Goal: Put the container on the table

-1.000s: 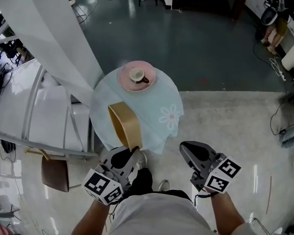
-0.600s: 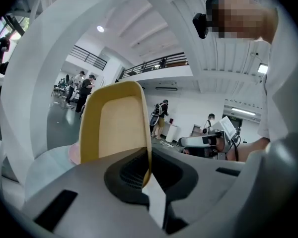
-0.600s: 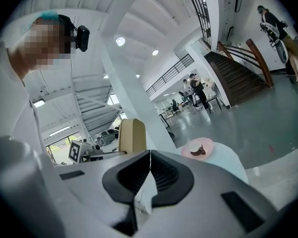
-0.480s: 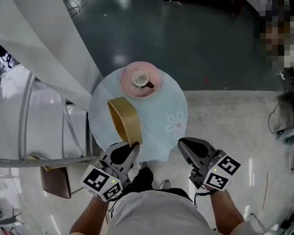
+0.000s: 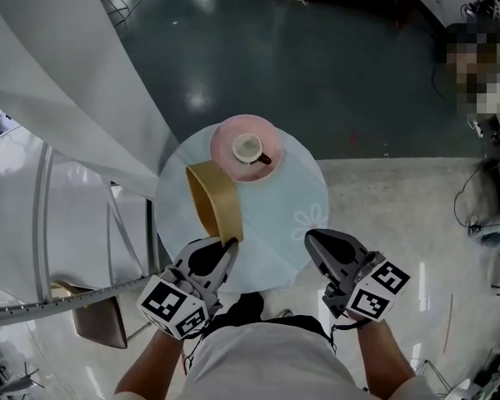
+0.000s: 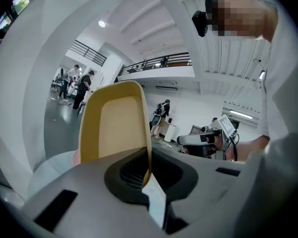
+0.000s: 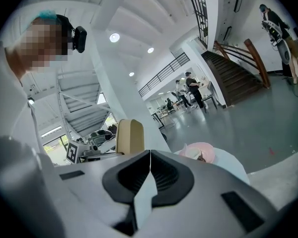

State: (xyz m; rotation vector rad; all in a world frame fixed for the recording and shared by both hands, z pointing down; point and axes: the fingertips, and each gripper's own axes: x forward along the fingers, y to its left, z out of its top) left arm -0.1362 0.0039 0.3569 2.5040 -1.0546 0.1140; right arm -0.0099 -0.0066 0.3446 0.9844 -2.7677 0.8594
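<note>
2 tools | L tool (image 5: 223, 252): jaws clamped on container (image 5: 212, 200) rim, held tilted over desk (image 5: 293, 197), left-centre of frame, prob not set down | R tool (image 5: 323, 252): jaws together, empty | step: carry-in | nxt: lower onto bare desk, clear of plate (image 5: 230, 163), then release.
</note>
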